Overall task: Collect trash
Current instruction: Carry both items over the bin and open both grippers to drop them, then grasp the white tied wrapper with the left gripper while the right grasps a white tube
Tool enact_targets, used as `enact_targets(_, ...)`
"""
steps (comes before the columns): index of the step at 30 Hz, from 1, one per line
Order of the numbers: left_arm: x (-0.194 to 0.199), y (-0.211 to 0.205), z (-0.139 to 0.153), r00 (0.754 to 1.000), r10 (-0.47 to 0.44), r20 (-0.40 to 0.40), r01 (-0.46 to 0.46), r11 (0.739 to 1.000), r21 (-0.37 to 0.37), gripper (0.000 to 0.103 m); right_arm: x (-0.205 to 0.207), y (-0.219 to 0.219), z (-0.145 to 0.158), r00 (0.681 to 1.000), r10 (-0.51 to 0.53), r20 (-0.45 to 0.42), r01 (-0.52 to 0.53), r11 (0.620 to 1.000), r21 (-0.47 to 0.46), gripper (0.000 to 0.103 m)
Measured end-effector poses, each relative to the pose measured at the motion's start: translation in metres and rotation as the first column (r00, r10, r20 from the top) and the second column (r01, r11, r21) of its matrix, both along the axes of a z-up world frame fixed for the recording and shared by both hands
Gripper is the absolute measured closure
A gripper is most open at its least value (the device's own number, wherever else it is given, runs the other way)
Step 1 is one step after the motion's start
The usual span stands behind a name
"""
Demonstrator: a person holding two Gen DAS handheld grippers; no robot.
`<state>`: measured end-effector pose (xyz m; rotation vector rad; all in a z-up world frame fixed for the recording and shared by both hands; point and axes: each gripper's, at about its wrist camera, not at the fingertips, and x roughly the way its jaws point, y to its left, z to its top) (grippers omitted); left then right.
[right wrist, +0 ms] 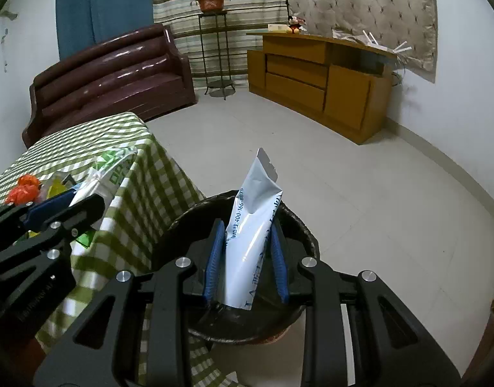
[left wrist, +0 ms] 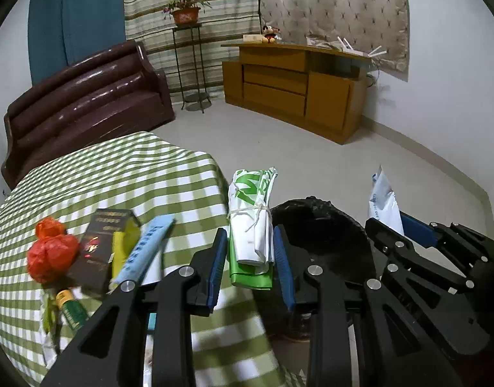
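Observation:
My left gripper is shut on a rolled white and green plastic bag tied with string, held at the table's right edge beside the bin. My right gripper is shut on a white squeezed tube and holds it upright over the black-lined trash bin. The bin also shows in the left wrist view, with the tube and right gripper beyond it. On the green checked table lie a red crumpled bag, a dark box, a light blue tube box and a green tube.
A brown sofa stands behind the table. A plant stand and a wooden cabinet stand at the far wall. Pale tiled floor lies open beyond the bin. The left gripper shows at the left of the right wrist view.

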<state>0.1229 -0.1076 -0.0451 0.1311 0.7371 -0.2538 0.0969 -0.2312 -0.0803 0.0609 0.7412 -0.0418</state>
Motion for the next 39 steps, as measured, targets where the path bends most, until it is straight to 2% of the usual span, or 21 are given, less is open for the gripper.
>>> enact_targets(7,0.012,-0.009,-0.01,0.999,0.009,-0.042,-0.008,1.0,0.023,0.069,0.013,-0.011,-0.011,1.0,-0.008,-0.019,0.008,1.0,0.02,0.073)
enact_targets(10,0.015,-0.009,-0.009,0.999,0.015,-0.044,-0.014,1.0,0.021,0.057,0.016,-0.015,-0.014,1.0,-0.009,-0.019,0.01,0.999,0.032,0.069)
enact_targets(11,0.016,-0.011,-0.008,0.999,0.017,-0.043,-0.016,1.0,0.021,0.055,0.017,-0.016,-0.014,1.0,-0.011,-0.02,0.011,0.999,0.034,0.068)
enact_targets(17,0.017,-0.01,-0.007,0.999,0.022,-0.038,-0.022,1.0,0.021,0.05,0.015,-0.022,-0.011,1.0,-0.026,-0.016,0.027,0.998,0.049,0.061)
enact_targets(24,0.015,-0.002,-0.003,0.999,0.034,-0.035,-0.034,0.999,0.006,0.049,0.005,-0.023,-0.005,0.999,-0.049,-0.01,0.05,0.997,0.058,0.054)
enact_targets(31,-0.002,0.023,0.009,0.998,0.062,-0.016,-0.062,0.998,-0.003,0.044,-0.008,-0.013,0.008,0.999,-0.053,0.0,0.053,0.997,0.052,0.045)
enact_targets(35,-0.013,0.045,0.016,0.996,0.087,-0.008,-0.088,0.996,-0.003,0.041,-0.016,0.0,0.016,0.999,-0.048,0.017,0.047,0.997,0.062,0.031)
enact_targets(39,-0.025,0.072,0.021,0.992,0.124,-0.007,-0.124,0.992,-0.001,0.039,-0.022,0.02,0.023,1.0,-0.007,0.022,0.006,0.998,0.056,0.03)
